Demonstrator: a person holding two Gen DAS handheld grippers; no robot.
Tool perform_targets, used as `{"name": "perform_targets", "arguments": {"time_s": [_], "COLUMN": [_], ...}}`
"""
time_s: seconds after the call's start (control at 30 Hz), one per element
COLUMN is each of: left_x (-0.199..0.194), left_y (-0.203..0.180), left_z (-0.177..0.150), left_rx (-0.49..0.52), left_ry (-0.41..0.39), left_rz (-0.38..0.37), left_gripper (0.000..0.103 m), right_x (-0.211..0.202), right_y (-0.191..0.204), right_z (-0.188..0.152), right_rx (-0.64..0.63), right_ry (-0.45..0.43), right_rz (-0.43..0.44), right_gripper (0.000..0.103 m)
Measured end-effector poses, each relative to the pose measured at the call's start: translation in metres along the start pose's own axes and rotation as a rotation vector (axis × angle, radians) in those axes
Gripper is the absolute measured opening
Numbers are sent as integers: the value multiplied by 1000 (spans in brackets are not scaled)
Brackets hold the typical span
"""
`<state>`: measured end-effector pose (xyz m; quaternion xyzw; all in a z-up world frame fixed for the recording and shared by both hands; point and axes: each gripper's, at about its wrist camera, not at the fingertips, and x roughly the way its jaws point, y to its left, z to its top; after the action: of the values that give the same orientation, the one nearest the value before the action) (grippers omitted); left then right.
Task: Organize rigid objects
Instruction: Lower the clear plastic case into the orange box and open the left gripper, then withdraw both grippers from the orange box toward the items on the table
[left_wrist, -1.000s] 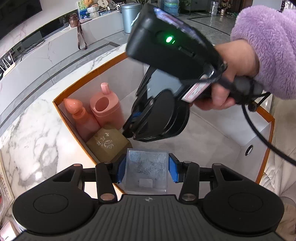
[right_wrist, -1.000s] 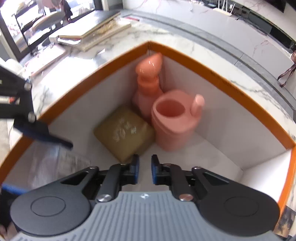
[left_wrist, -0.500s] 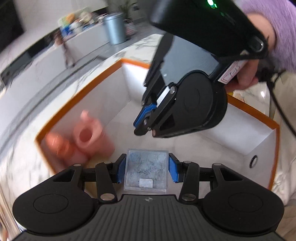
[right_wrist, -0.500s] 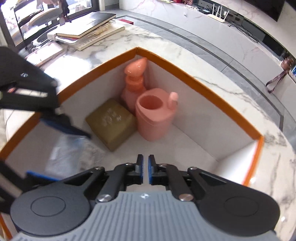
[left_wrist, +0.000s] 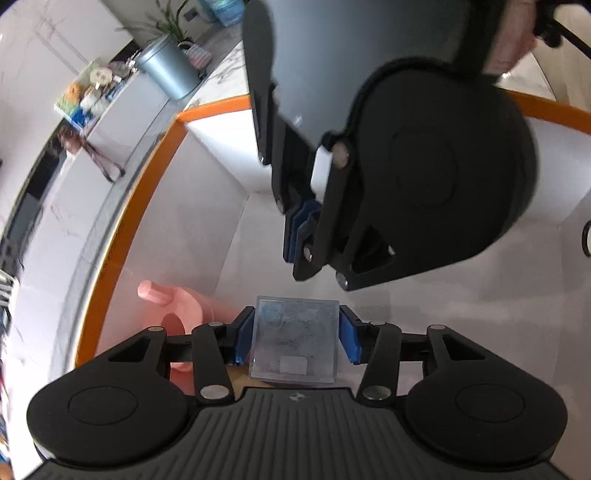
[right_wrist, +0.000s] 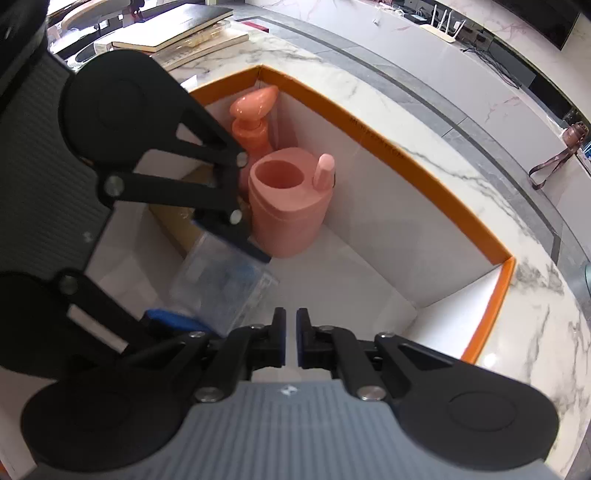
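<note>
My left gripper (left_wrist: 295, 339) is shut on a clear plastic box (left_wrist: 294, 341) and holds it inside the orange-rimmed white box (left_wrist: 147, 199). In the right wrist view the clear box (right_wrist: 221, 288) hangs low beside the pink cup (right_wrist: 291, 206), between the left gripper's blue pads (right_wrist: 236, 240). My right gripper (right_wrist: 290, 338) is shut and empty above the box interior; it also fills the upper right of the left wrist view (left_wrist: 299, 232). A pink pump bottle (right_wrist: 255, 118) stands in the far corner, and a tan packet (right_wrist: 177, 221) lies partly hidden behind the left gripper.
The orange-rimmed box (right_wrist: 406, 155) sits on a marble counter (right_wrist: 535, 332). Books (right_wrist: 184, 26) lie on the counter beyond it. A grey bin (left_wrist: 170, 70) stands far off. The box floor (right_wrist: 351, 280) to the right of the pink cup is bare.
My left gripper has carried the clear box deeper into the orange-rimmed box, beside the pink cup. My right gripper has pulled back and up, staying shut.
</note>
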<state>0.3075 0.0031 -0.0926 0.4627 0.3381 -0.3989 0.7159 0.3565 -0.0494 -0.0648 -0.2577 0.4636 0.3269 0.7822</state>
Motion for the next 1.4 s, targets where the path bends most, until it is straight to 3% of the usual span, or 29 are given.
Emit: {"name": "perform_targets", "arguments": {"time_s": [0.07,0.23,0.4,0.5,0.67,0.73,0.87,1.07,1.23,1.4], "left_x": [1,-14,-61,-89,-106,-110,-107,-107,-116,-135], "left_y": [-7,-10,9,26,43,43,36,25,24,19], "left_z": [-2,-12,-29,-41,-59,-67,-76,-84,-88,-79], "left_rx": [24,-52,-337,-508,-675,-713,-733,-745,-776,-775], "left_ry": [6,-4,-91,-126,-40,-23,-18,-26,-43,-89], "left_rz": [71,118,65,23,50,23,-30,-70,-53,-7], "left_gripper": [76,75,73,73,69,69,63,62,61,56], "right_x": [2,3,2,3,12,17,16,17,3,-39], "right_y": [0,1,3,10,18,17,14,16,19,10], "right_z": [-1,-5,-5,-2,4,5,10,13,9,0], "right_rx": [-1,-5,-11,-34,-69,-69,-56,-39,-23,37], "right_ry": [5,15,39,51,88,100,80,65,55,-32], "right_rz": [4,19,40,53,24,19,-27,-51,-64,-59], "right_gripper": [6,6,9,20,20,19,11,4,6,6]}}
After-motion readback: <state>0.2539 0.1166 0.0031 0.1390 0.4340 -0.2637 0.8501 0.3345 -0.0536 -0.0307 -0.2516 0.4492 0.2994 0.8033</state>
